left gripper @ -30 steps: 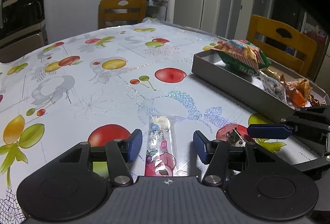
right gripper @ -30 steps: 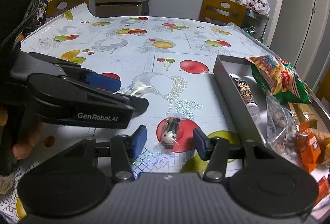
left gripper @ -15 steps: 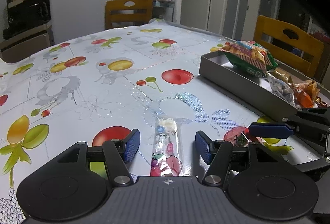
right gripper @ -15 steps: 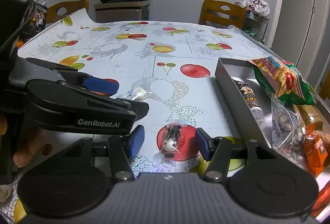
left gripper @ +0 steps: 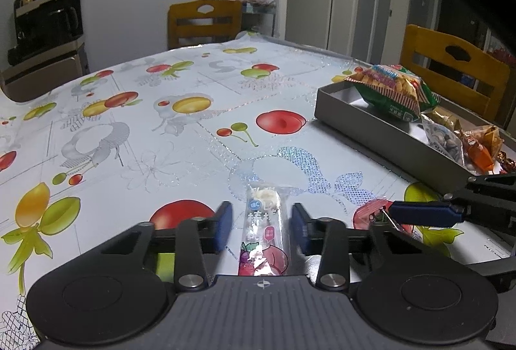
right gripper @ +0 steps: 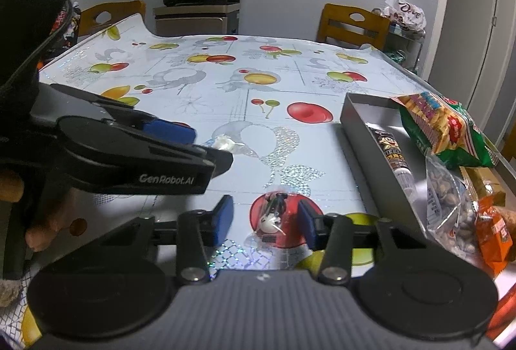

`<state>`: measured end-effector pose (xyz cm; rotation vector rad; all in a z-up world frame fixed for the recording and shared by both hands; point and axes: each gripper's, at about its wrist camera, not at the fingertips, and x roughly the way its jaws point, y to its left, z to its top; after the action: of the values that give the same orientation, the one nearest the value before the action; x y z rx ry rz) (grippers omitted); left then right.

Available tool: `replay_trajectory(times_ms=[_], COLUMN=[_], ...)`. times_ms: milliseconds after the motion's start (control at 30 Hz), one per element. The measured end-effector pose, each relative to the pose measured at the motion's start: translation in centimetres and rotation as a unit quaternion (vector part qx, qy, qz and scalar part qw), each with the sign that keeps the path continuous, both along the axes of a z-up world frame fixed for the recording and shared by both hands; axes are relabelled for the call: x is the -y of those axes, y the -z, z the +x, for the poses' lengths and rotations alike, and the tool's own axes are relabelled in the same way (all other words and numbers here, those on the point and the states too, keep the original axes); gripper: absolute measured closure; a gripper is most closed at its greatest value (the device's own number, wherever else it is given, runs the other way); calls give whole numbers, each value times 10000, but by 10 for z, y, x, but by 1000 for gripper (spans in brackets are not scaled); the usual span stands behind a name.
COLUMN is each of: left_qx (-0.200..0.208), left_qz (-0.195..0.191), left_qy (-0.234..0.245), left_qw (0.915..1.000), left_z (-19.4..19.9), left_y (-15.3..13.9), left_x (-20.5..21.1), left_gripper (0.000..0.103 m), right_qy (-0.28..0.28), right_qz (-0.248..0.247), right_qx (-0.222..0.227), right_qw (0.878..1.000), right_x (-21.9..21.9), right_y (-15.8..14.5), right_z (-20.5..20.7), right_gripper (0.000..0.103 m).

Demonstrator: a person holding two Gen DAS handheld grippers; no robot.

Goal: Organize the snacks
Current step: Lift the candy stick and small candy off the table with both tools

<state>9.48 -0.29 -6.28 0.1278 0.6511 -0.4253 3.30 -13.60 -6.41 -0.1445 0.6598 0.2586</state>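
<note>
Left gripper (left gripper: 260,225) fingers gape around a candy stick (left gripper: 264,234); right gripper (right gripper: 265,222) fingers gape around a small wrapped sweet (right gripper: 272,214).

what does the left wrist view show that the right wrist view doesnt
Only the left wrist view shows the printed length of the long snack stick between the open left gripper.

Only the right wrist view shows the tube snack lying inside the tray, and the small clear-wrapped candy between the open right gripper.

Both show the tray, the green chip bag and the fruit-print tablecloth.
</note>
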Motion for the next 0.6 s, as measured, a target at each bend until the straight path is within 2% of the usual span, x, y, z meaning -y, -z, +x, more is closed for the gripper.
replay_trajectory(times_ms=[33,267,500,600], left_qx=[-1,-66,2,123], left_qz=[-13,-198,-236,-102], left_qy=[16,-18,-166,-255], left_qw=[10000,9998,9996,9995], left_z=[0,3,3,-1], left_y=[0,-1,-1,-6], left_x=[0,-6,-10,-8], left_gripper=[74,83,88,88], right_qy=[-13,-4,15,25], right_qz=[-18,-1,59,108], right_qx=[8,-36,18,114], right_qw=[10000,10000,10000,9999], right_x=[-1,0,6,11], right_y=[0,-2,-8,-14], right_z=[0,-1,-8,-12], right_gripper=[65,83,86,86])
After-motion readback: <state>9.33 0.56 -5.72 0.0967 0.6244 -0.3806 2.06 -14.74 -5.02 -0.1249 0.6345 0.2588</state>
